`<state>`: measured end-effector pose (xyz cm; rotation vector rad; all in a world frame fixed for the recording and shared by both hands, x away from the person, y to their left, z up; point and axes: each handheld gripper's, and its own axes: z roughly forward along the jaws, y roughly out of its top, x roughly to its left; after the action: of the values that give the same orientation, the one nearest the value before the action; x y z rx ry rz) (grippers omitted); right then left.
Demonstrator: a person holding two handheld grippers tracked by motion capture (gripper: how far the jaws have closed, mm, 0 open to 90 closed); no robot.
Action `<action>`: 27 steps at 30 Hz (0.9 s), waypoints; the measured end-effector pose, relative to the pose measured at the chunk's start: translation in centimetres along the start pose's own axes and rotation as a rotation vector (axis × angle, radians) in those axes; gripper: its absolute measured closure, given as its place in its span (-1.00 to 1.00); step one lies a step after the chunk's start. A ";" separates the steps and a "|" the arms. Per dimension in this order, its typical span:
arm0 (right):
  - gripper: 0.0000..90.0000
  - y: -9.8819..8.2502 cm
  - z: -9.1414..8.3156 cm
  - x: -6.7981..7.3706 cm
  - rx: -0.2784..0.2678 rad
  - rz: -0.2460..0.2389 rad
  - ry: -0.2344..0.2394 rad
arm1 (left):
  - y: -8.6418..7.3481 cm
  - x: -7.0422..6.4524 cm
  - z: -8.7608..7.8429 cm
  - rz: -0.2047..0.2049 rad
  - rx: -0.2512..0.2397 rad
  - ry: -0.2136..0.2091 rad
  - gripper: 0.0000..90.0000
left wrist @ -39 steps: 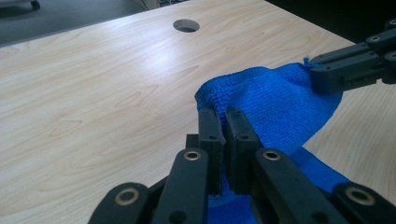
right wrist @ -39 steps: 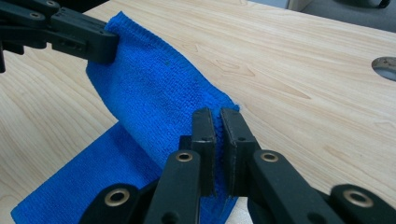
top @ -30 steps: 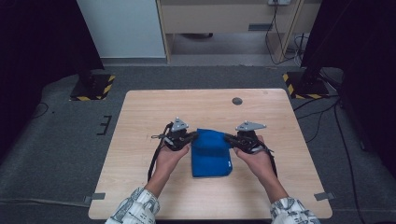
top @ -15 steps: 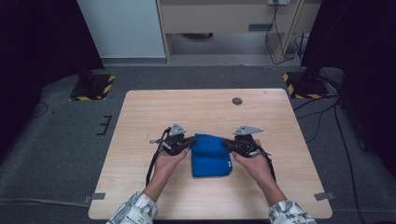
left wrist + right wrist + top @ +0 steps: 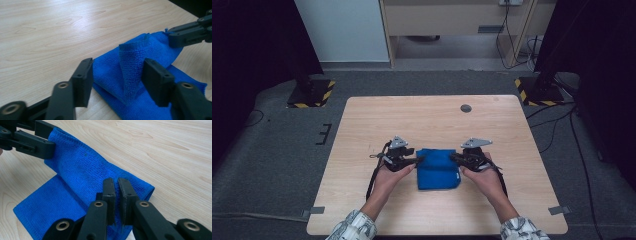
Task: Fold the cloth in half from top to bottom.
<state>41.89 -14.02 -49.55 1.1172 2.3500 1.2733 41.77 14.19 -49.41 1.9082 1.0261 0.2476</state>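
Observation:
A folded blue cloth lies on the wooden table, between the two hands. My left gripper is at the cloth's left corner. Its jaws have just been opening and now stand apart in the left gripper view. A raised fold of the blue cloth stands between the pads, and they do not press on it. My right gripper is at the right corner. In the right gripper view its jaws are shut on the edge of the blue cloth.
A small dark round disc sits on the table's far side, right of centre. Grey tape tabs mark the front corners. Stands with yellow-and-black bases are on the floor beyond the table.
The left gripper's jaws have opened off the cloth corner they were pinching. The cloth's held edge has sunk slightly towards the table. Both hands stayed nearly in place.

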 end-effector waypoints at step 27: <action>0.81 -0.9 -0.6 0.8 0.016 -0.043 0.022 | 0.0 2.3 -0.6 -0.086 -0.023 0.090 -0.41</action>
<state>40.58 -14.15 -49.78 1.0560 2.3910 1.2611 42.88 16.32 -49.61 1.8415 1.1583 0.2965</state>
